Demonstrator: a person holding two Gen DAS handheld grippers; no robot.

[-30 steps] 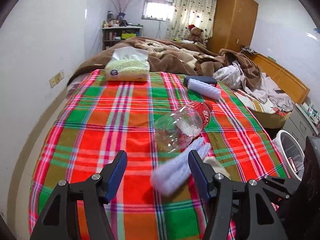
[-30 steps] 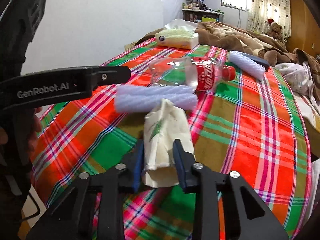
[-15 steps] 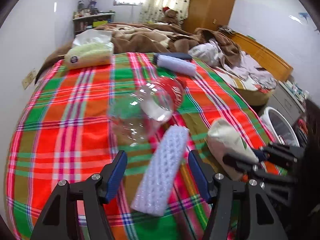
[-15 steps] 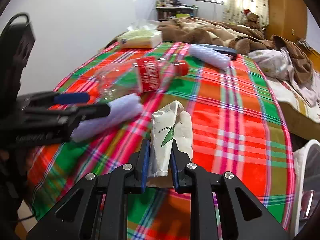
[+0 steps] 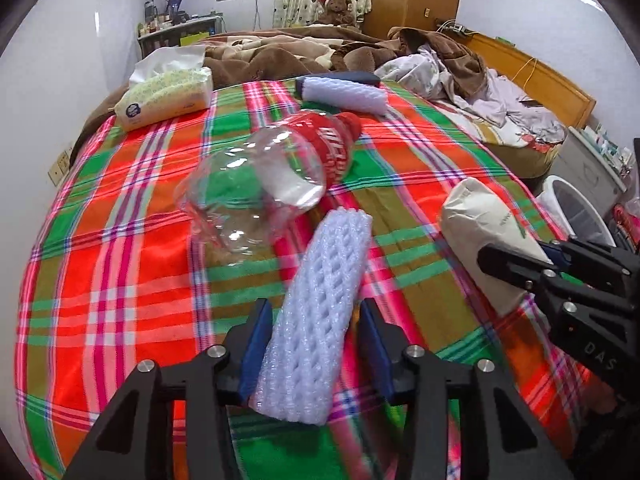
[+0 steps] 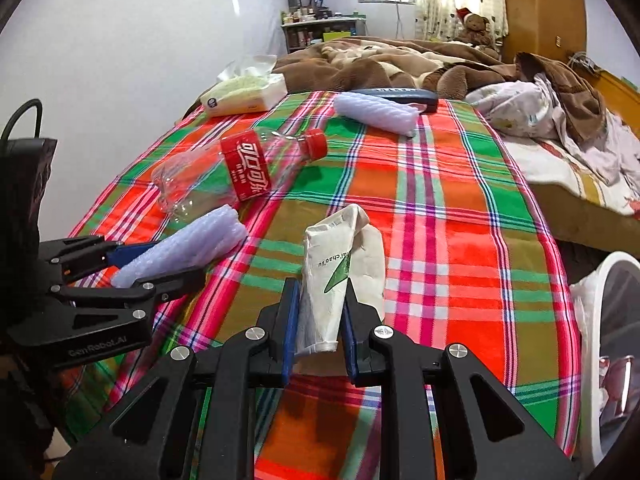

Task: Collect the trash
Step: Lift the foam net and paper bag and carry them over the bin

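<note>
My left gripper (image 5: 314, 344) is closed around a white foam net sleeve (image 5: 324, 308) lying on the plaid bedspread; it also shows in the right wrist view (image 6: 188, 246). My right gripper (image 6: 318, 320) is shut on a crumpled white paper bag (image 6: 340, 264), held above the bed, also seen in the left wrist view (image 5: 480, 224). An empty clear cola bottle (image 5: 276, 176) with red label lies just beyond the sleeve (image 6: 236, 172). A second foam sleeve (image 5: 344, 94) lies farther back.
A tissue pack (image 5: 166, 94) sits at the far left of the plaid bedspread (image 5: 120, 272). A brown blanket (image 5: 280, 52) and clothes are heaped behind. A white bin (image 5: 576, 208) stands on the floor right of the bed, also in the right wrist view (image 6: 612, 320).
My left gripper moved forward over the near foam sleeve and closed its fingers on it. My right gripper has lifted the paper bag and stayed shut on it.
</note>
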